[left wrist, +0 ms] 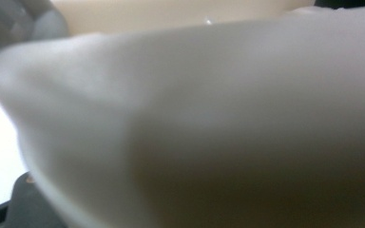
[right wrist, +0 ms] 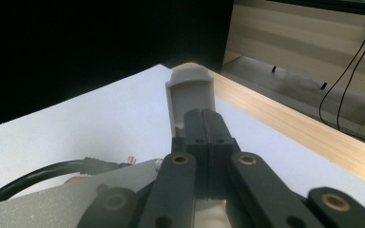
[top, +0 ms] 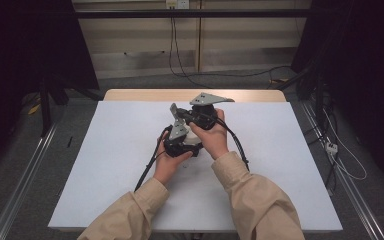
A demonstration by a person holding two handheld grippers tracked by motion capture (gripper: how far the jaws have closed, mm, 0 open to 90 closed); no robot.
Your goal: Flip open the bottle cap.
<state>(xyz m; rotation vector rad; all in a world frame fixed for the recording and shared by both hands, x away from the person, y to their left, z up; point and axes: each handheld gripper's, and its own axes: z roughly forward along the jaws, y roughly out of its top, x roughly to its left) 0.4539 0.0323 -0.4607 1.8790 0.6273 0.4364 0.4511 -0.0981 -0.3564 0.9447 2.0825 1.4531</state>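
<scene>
Right gripper (right wrist: 204, 118): its two black jaws are lying pressed together, pad against pad, with nothing pinched between them; in the high view the right hand (top: 214, 137) is holding it above the middle of the table, a grey three-cornered plate (top: 209, 99) sitting on top
Pale grey piece (right wrist: 190, 97): it is standing just behind the closed tips of the right gripper, upright, rounded at the top with a raised rim along its edges; whether it is touching the jaws I cannot tell
Left gripper (top: 180, 140): the left hand (top: 167, 162) is holding it just beside and below the right one, the two bodies crowding together; its jaws are closed, and what, if anything, is sitting between them I cannot tell, since its own camera is looking into a blurred pale surface (left wrist: 209, 123) right against the lens
Cables: a black cable (top: 147, 170) is trailing from the left gripper toward the person, another (top: 237, 142) is looping past the right wrist
Sleeves (top: 260, 200): beige, coming in from the near edge
Surface: a white sheet (top: 120, 150) is covering the table beneath both grippers, with a light wooden edge (right wrist: 290, 128) showing beyond the right gripper's tips
Room: grey floor (top: 75, 135), black curtains (top: 25, 45) at both sides, pale wall panels (top: 145, 35) beyond the table with black wires (top: 175, 55) hanging down
</scene>
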